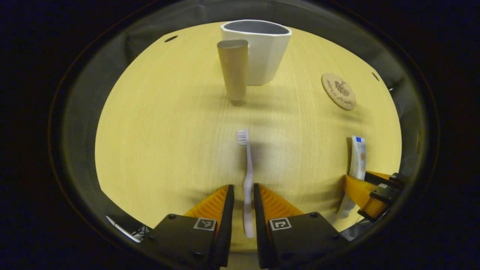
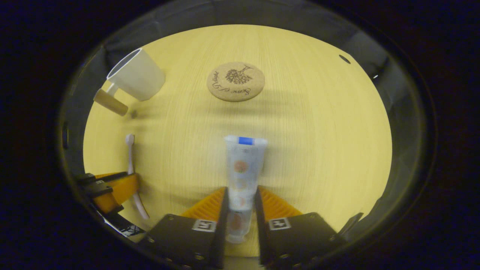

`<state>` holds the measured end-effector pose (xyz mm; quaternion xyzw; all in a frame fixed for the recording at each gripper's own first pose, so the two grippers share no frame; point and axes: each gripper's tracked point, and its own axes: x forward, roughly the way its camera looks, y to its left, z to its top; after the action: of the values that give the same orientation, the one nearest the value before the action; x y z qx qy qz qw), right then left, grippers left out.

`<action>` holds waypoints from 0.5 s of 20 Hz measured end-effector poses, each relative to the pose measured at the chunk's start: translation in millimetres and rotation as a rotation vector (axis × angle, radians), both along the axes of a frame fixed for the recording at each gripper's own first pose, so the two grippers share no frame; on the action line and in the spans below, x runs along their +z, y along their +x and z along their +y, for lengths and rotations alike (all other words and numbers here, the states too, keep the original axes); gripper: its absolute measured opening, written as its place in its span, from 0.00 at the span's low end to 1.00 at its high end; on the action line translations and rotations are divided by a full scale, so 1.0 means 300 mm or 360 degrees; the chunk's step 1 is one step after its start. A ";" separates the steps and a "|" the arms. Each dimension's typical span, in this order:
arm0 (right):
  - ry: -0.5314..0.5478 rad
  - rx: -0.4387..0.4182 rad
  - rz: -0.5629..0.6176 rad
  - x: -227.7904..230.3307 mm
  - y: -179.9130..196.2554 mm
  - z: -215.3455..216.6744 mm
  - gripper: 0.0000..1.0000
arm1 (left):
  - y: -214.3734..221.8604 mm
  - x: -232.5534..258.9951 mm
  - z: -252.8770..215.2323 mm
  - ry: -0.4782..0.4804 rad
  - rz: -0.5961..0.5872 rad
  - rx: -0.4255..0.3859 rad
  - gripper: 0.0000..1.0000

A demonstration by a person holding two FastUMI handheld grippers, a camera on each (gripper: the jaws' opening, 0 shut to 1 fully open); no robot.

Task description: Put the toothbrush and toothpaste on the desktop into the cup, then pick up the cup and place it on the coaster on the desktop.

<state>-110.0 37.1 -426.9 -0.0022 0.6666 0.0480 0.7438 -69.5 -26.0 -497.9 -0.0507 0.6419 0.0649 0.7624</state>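
— Two grips at once? Where are you on each?

— Your left gripper (image 1: 243, 204) has narrow jaws straddling the toothbrush (image 1: 247, 176) handle, bristles at twelve o'clock toward the cup (image 1: 262, 52). Your right gripper (image 2: 241, 206) pinches the toothpaste (image 2: 242, 172).

— Why cap-end?

— Likely so it drops in upright. The coaster (image 2: 236, 81) lies at twelve o'clock on the desktop (image 2: 318, 131).

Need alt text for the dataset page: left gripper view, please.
The left gripper has its fingers on either side of a white toothbrush on a pale wooden tabletop. Beyond stand a white cup with a wooden handle and a round cork coaster.
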 end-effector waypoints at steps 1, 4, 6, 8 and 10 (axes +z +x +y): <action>0.0014 -0.0001 0.0054 0.011 -0.021 0.000 0.27 | 0.009 0.007 0.001 0.0002 -0.0017 0.0006 0.32; 0.0043 -0.0081 0.0060 0.017 -0.016 0.005 0.32 | 0.005 0.003 -0.003 0.0001 0.0007 -0.0018 0.12; 0.0097 -0.0079 0.0092 0.022 -0.029 0.017 0.21 | 0.004 -0.003 -0.006 -0.0009 0.0001 0.0002 0.08; 0.0131 -0.0083 0.0101 0.025 -0.034 0.023 0.21 | 0.007 0.001 -0.004 -0.0014 -0.0003 -0.0015 0.08; 0.0162 -0.0106 0.0105 0.018 -0.038 0.029 0.21 | 0.009 0.001 -0.004 -0.0022 -0.0011 -0.0013 0.08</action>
<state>-121.4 45.9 -421.4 0.0594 0.6871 0.0572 0.7219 -66.9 -27.1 -497.6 -0.0535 0.6399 0.0570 0.7645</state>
